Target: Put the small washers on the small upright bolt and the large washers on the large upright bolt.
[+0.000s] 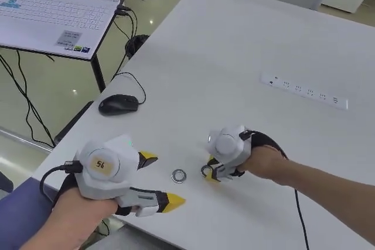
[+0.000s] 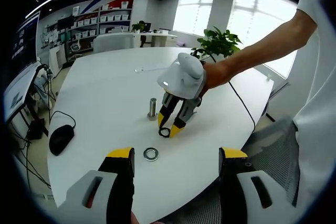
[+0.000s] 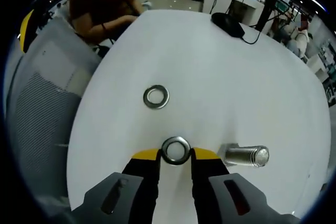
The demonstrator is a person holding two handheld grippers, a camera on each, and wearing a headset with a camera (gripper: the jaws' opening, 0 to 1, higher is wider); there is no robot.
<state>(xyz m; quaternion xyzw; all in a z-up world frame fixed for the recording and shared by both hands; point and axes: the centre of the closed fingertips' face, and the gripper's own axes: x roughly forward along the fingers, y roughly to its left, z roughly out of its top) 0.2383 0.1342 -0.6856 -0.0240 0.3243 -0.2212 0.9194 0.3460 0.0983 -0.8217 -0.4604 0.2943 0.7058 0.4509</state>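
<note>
Held washer (image 3: pixel 176 150): a metal ring gripped by its rim between the two yellow tips, its hole facing the right gripper view. It sits low over the white surface (image 1: pixel 234 57) and just beside the bolt.
Right gripper (image 3: pixel 176 158): the jaws are closed on the held washer. In the head view it is at the near middle of the surface, held in a hand with the forearm coming in from the right.
Bolt (image 3: pixel 247 156): a silver threaded bolt just to the right of the jaw tips in the right gripper view. In the left gripper view it stands upright on the surface close behind the right gripper. Whether it is the small or the large one cannot be told.
Loose washer (image 1: pixel 179 175): lies flat on the surface between the two grippers, near the held washer but not touching it.
Left gripper (image 2: pixel 176 156): the jaws are spread wide apart with nothing between them, at the near edge of the surface. The loose washer lies just ahead of them, closer to the left-hand tip in the left gripper view.
Mouse (image 1: pixel 118 105): black and corded, on the left part of the surface, well apart from the washers.
Power strip (image 1: pixel 304 92): white, lying flat on the far right part of the surface.
Laptop (image 1: pixel 53 10): open on a separate stand to the left of the surface.
</note>
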